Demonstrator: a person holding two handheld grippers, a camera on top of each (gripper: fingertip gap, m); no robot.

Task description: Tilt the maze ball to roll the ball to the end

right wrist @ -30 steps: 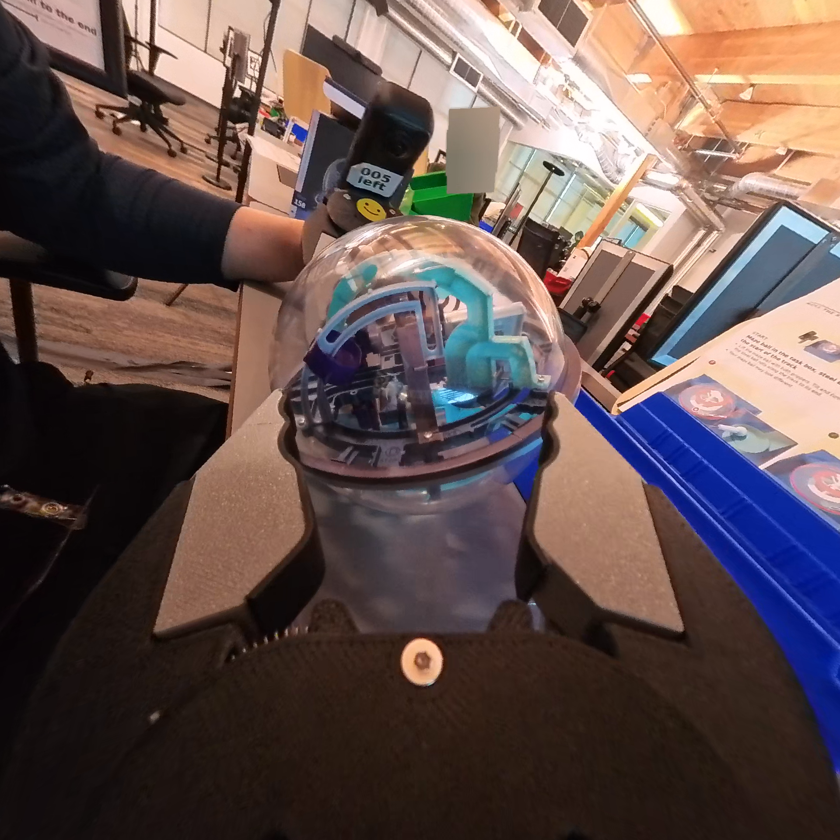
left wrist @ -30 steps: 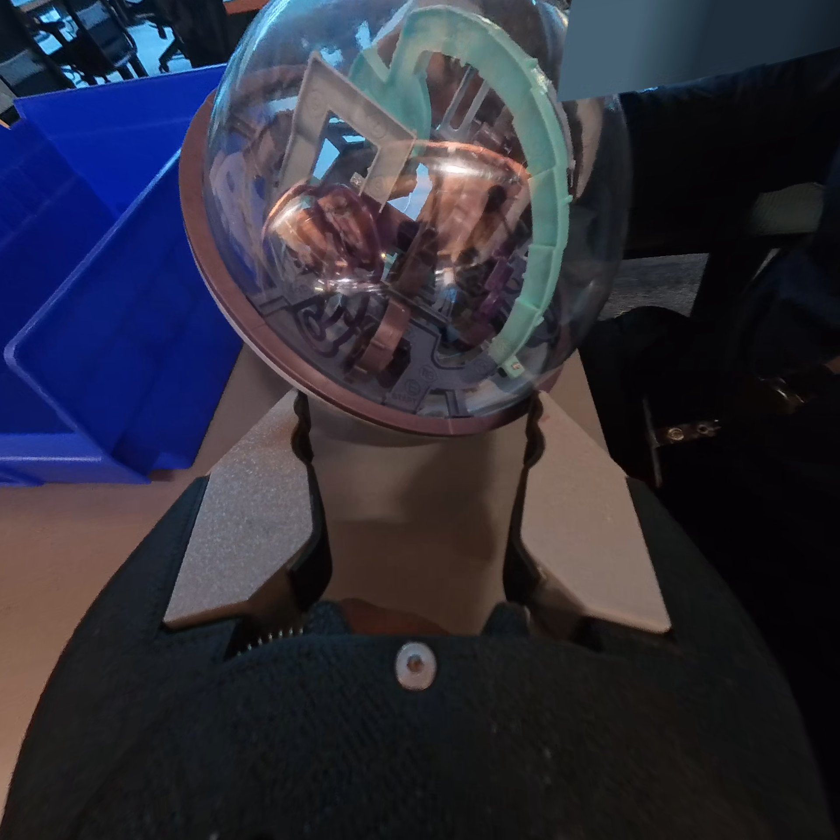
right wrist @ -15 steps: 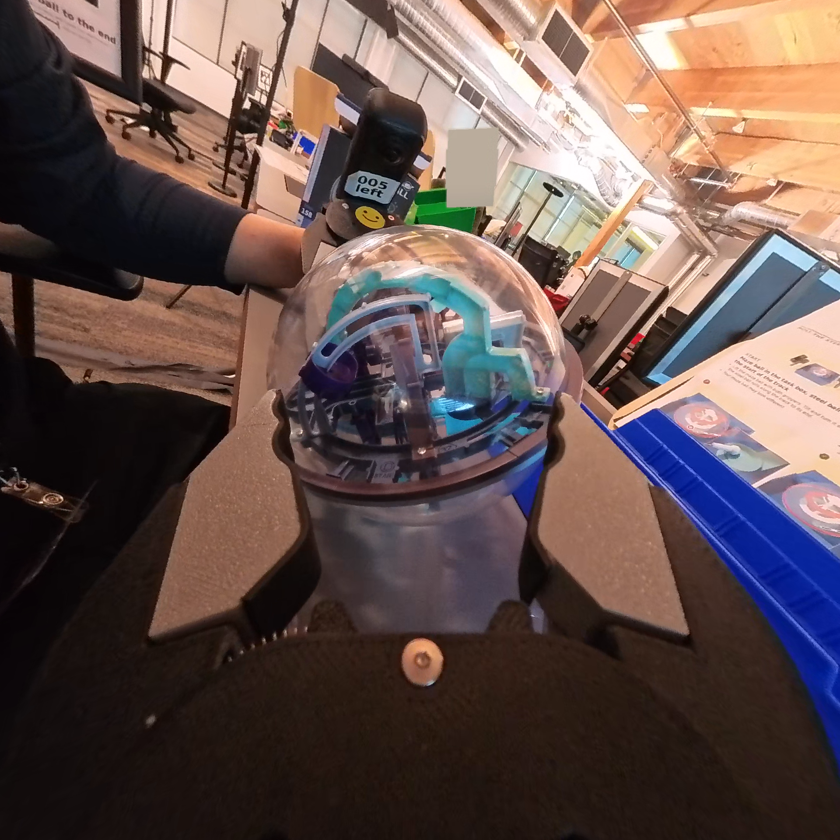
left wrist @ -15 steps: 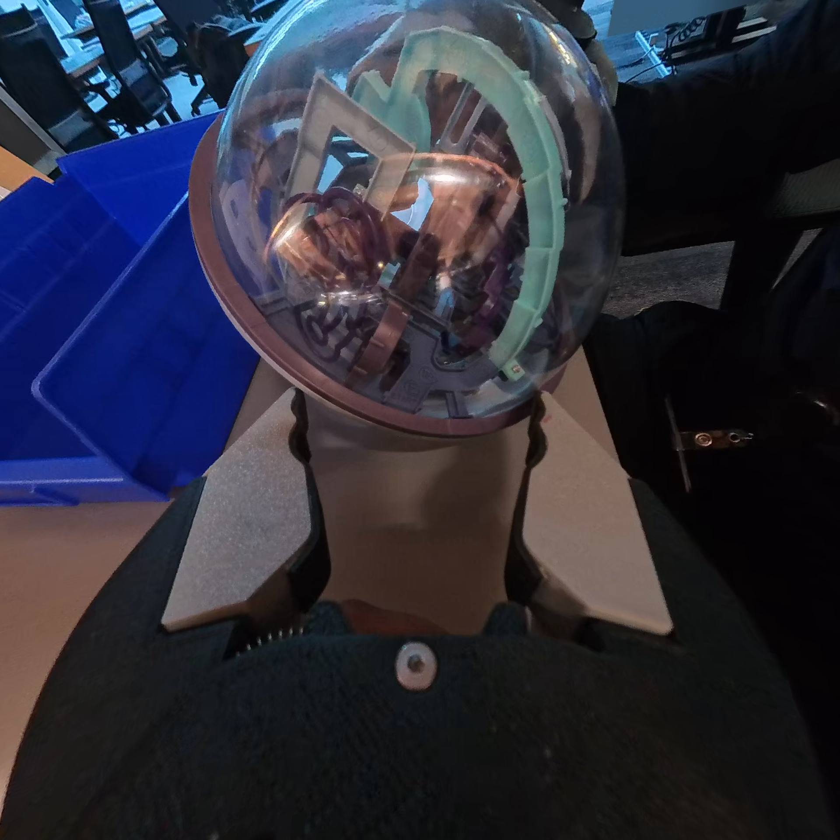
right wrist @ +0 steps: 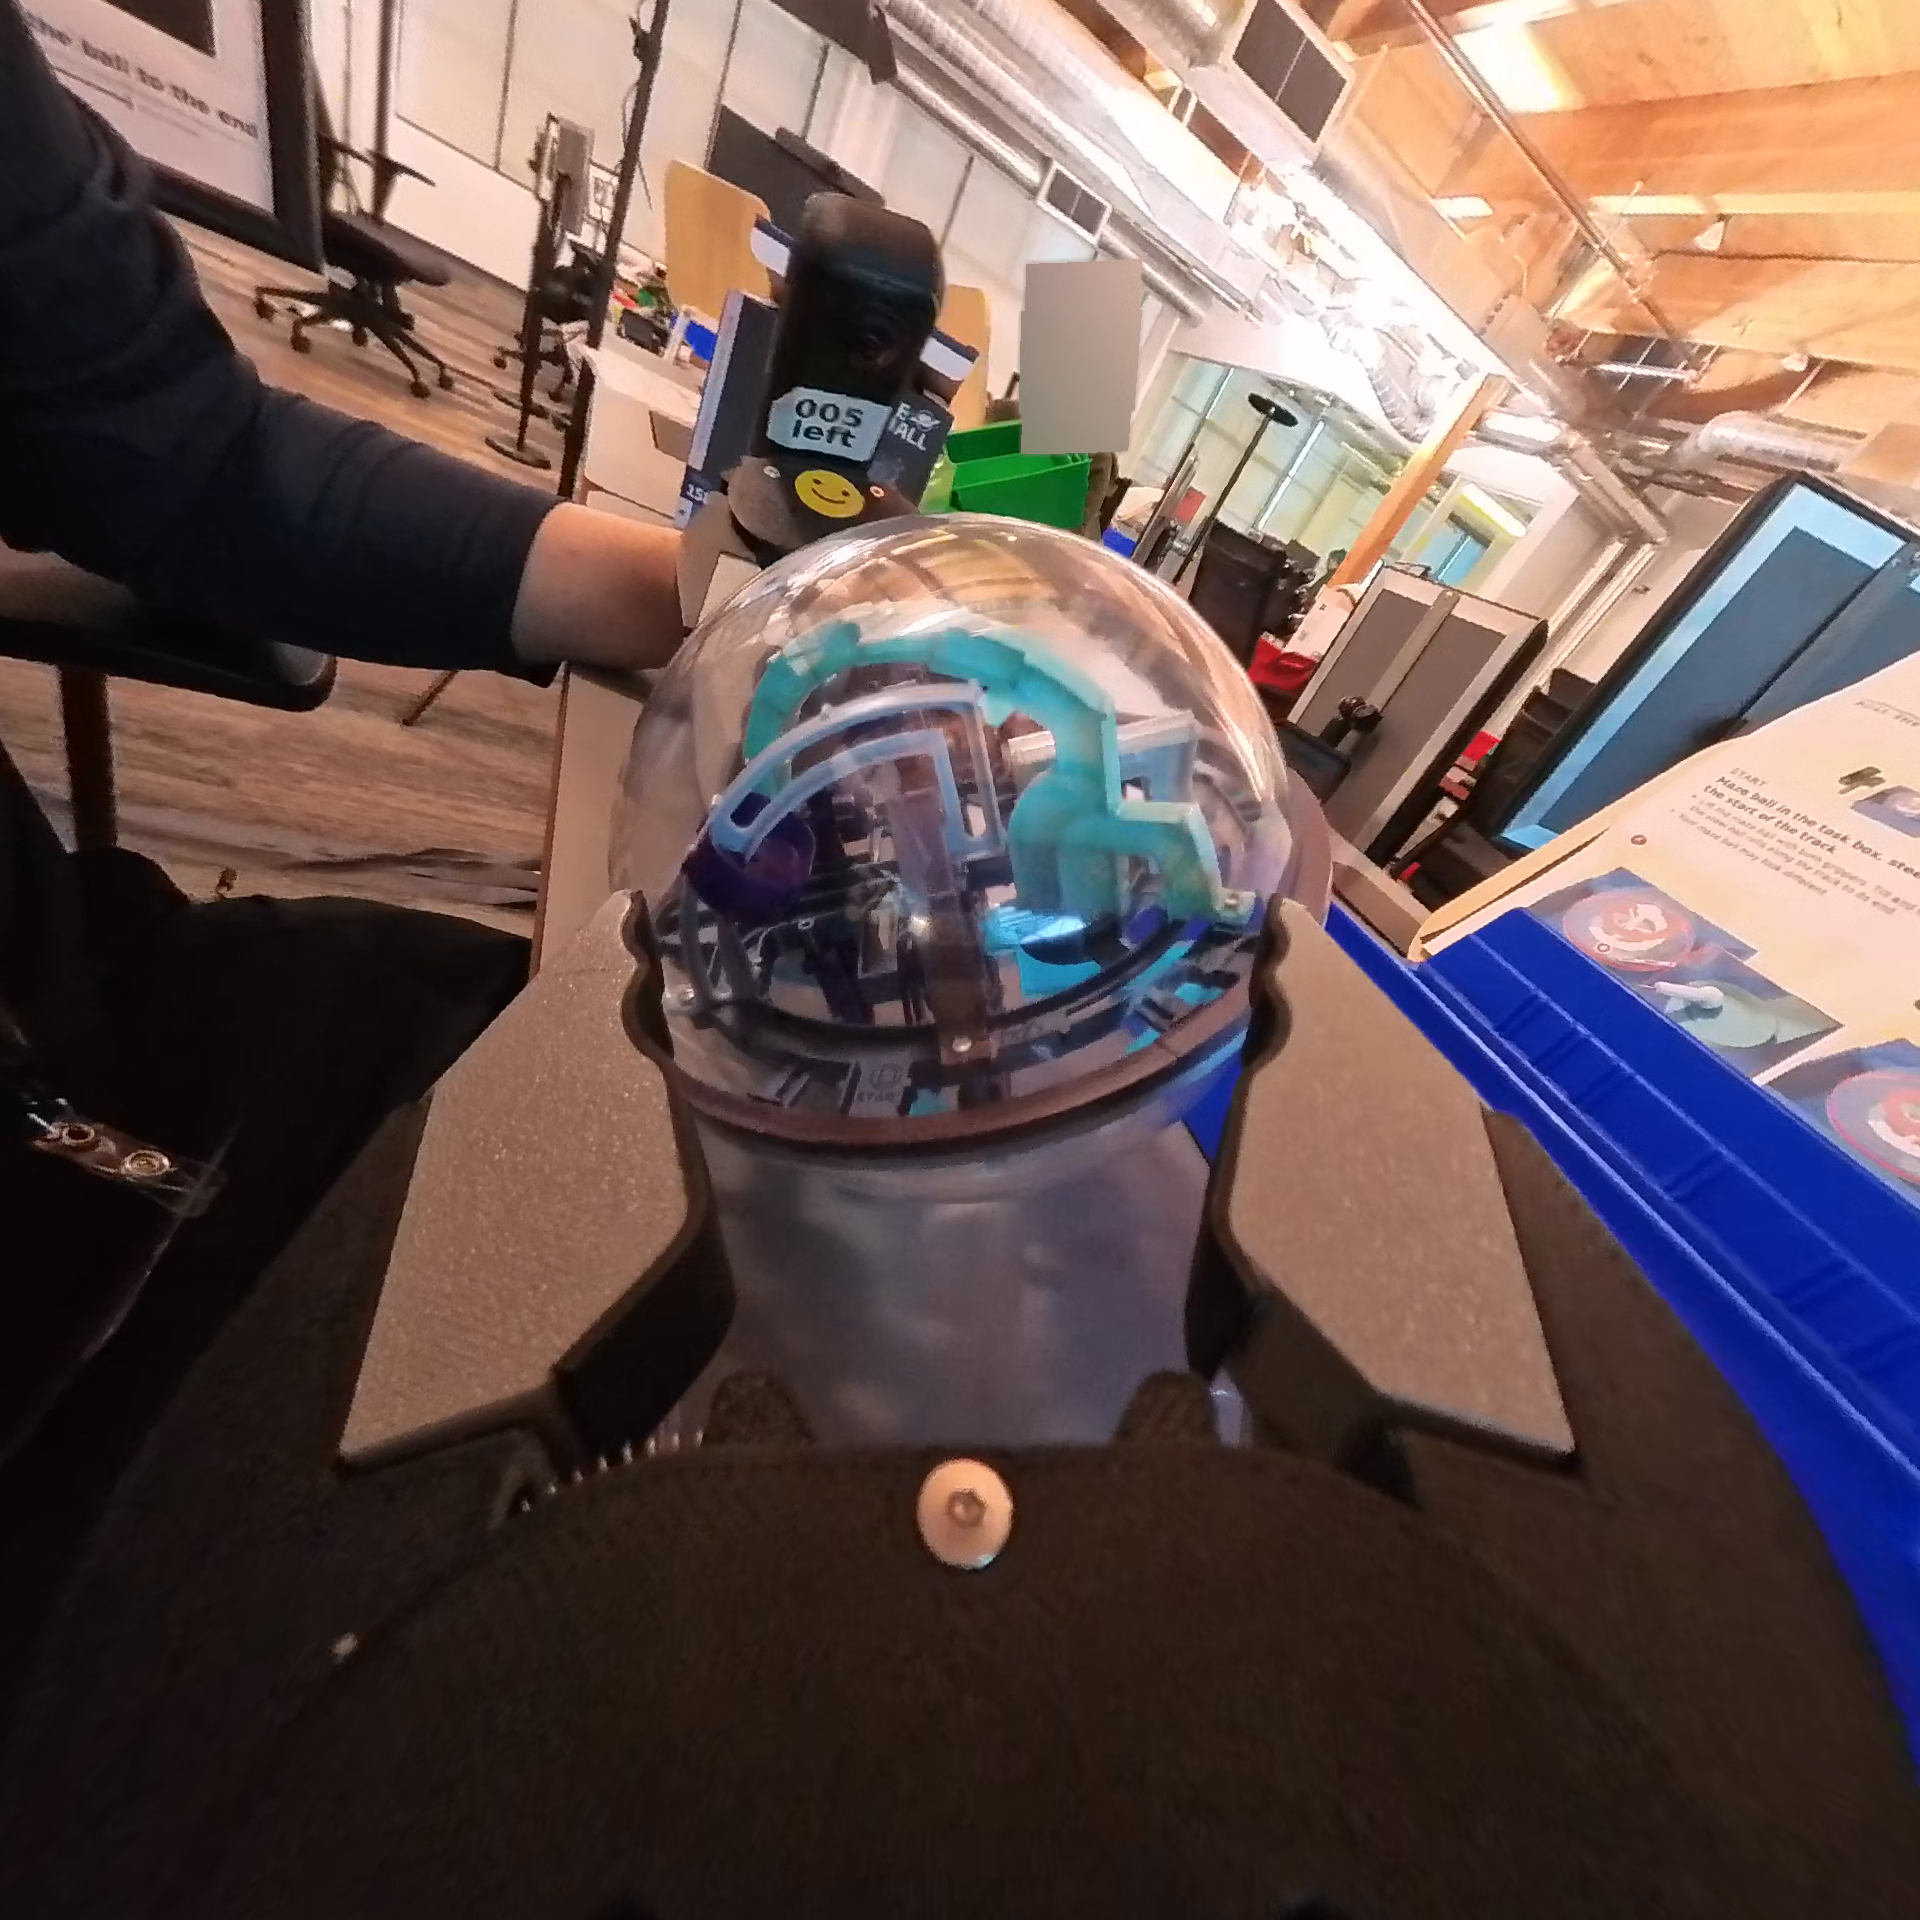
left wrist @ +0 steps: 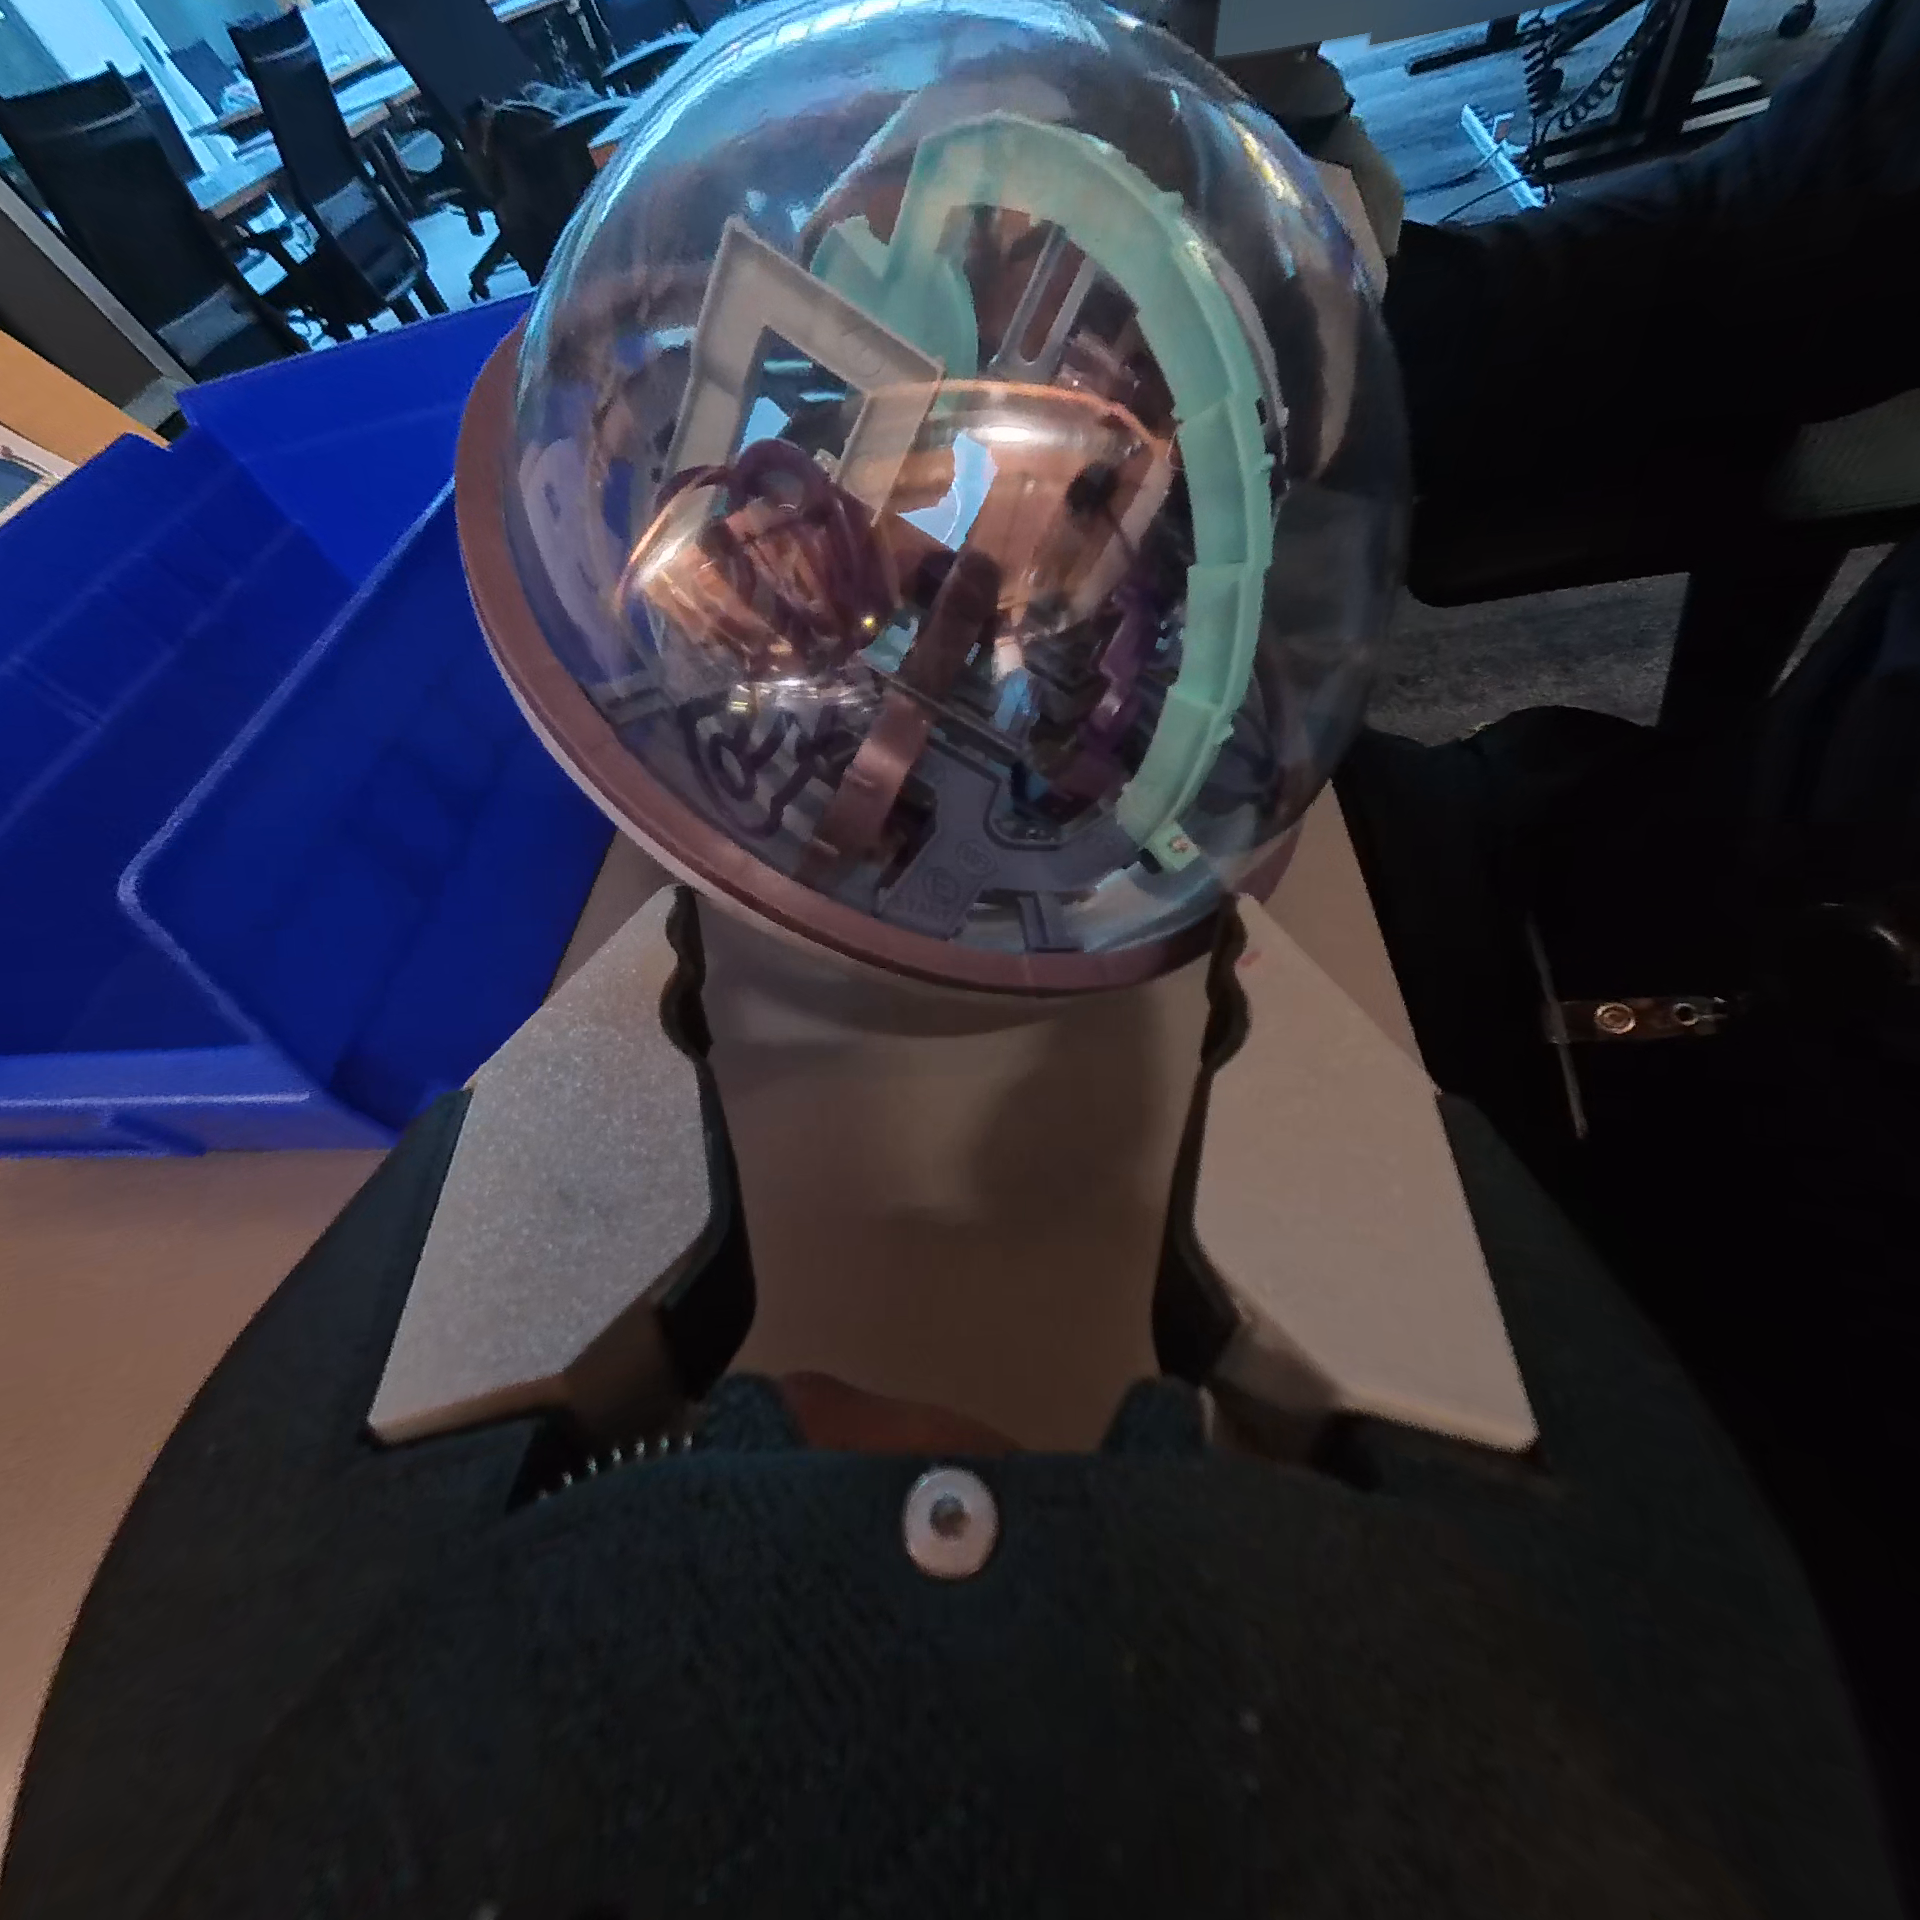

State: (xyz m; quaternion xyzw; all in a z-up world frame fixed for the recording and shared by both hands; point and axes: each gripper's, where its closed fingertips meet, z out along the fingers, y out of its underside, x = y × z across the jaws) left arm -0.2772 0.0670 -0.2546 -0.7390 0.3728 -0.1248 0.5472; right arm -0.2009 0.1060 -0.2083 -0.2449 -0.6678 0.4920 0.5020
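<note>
The maze ball (left wrist: 935, 520) is a clear sphere with teal, grey and purple tracks inside and a brown band round its middle. It is held in the air between both grippers. My left gripper (left wrist: 956, 935) is shut on its frosted lower half, with the fingertips (left wrist: 681, 966) just under the band. My right gripper (right wrist: 954, 935) is shut on the maze ball (right wrist: 956, 831) from the opposite side, its fingertips (right wrist: 634, 966) pressed at the band. The left gripper's camera housing (right wrist: 862, 312) shows behind the ball. I cannot make out the small rolling ball.
A blue bin (left wrist: 260, 779) stands on the tan table (left wrist: 156, 1299) left of the ball; it shows at the right in the right wrist view (right wrist: 1662, 1195), with an instruction sheet (right wrist: 1714, 914) on it. A person's dark sleeve (right wrist: 260, 499) reaches in.
Both grippers have tipped upward a little with the maze ball between them; the bin and table sink lower in view. The grasp on the ball has not changed.
</note>
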